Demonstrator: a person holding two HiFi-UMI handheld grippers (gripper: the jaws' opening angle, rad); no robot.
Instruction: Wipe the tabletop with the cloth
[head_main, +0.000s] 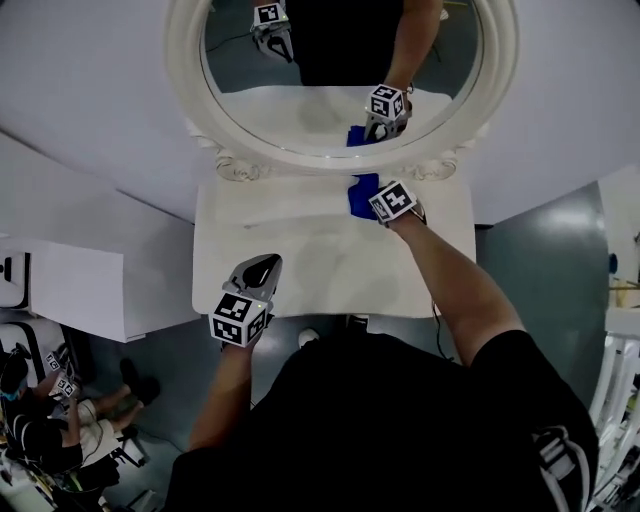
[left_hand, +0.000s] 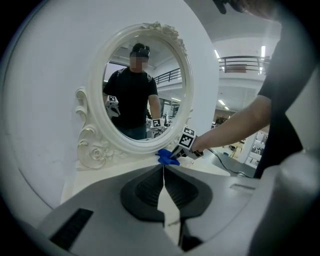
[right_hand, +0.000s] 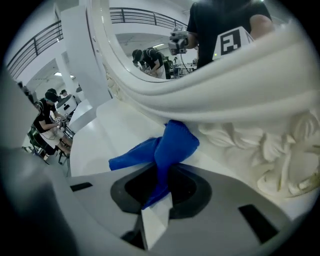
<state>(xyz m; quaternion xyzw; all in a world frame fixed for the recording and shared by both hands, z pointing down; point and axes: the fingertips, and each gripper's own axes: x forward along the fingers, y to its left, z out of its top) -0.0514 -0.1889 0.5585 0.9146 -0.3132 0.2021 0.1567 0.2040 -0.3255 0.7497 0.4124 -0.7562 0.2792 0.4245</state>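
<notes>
1. We look down on a white tabletop (head_main: 300, 260) in the middle of the frame. An oval mirror (head_main: 190, 90) in an ornate white frame stands at its far edge, at the top.
2. Our right gripper (right_hand: 157, 195) pinches the blue cloth (right_hand: 172, 145). The cloth is bunched on the tabletop just beside the mirror's base, right of centre.
3. Our left gripper (left_hand: 163, 175) is at the lower left, over the table's front edge, with its jaws pressed together on nothing.
</notes>
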